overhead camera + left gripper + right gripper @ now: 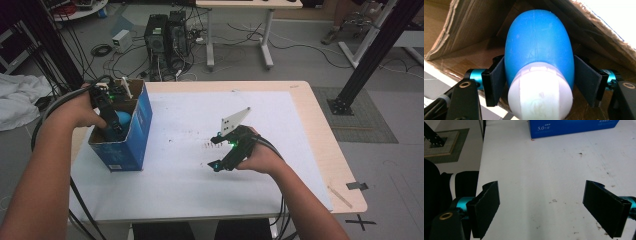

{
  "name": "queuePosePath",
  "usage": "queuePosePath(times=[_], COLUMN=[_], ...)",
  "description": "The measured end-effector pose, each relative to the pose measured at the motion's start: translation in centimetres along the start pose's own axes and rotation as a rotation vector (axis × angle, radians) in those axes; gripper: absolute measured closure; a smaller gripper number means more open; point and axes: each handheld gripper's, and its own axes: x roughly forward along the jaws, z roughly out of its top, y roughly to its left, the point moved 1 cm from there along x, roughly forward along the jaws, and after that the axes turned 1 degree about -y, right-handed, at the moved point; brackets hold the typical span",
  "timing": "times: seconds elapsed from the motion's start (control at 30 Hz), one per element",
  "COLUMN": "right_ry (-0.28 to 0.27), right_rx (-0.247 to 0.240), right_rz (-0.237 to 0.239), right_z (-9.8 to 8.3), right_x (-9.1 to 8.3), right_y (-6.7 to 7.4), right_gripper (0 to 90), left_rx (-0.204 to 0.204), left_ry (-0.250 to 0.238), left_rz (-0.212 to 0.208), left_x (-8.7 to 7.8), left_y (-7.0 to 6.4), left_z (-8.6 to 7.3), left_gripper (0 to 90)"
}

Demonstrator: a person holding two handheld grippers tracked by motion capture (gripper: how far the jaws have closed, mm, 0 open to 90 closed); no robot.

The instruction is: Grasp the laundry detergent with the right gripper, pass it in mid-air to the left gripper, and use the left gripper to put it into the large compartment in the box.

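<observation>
My left gripper [539,82] clenches a blue-and-white egg-shaped plastic object [539,57] inside the blue cardboard box [141,125]; my right gripper [549,207] hovers released over the white counter [536,170].

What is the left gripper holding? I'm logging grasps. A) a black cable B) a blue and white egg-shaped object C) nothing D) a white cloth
B: in the left gripper view the left gripper's jaws press both sides of the blue and white egg-shaped object inside the cardboard box.
</observation>
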Motion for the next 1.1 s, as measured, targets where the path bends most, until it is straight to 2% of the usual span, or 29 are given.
queuePosePath(times=[0.53, 0.8, 1.1], right_ry=[0.005, 0.005, 0.016], right_rx=[0.000, 0.002, 0.001], right_rz=[0.004, 0.007, -0.004], right_z=[0.0, 0.1, 0.4], right_x=[0.0, -0.3, -0.9], right_y=[0.0, 0.0, 0.0], right_gripper=[13.4, 13.4, 13.4], left_rx=[-0.009, 0.002, 0.051], left_ry=[-0.008, -0.022, -0.029], left_rz=[0.006, 0.022, 0.029], left_x=[-1.9, -3.5, -5.4], left_y=[-0.1, -0.5, -1.9], left_z=[-1.0, -1.2, -0.4], left_gripper=[23.3, 20.4, 17.2])
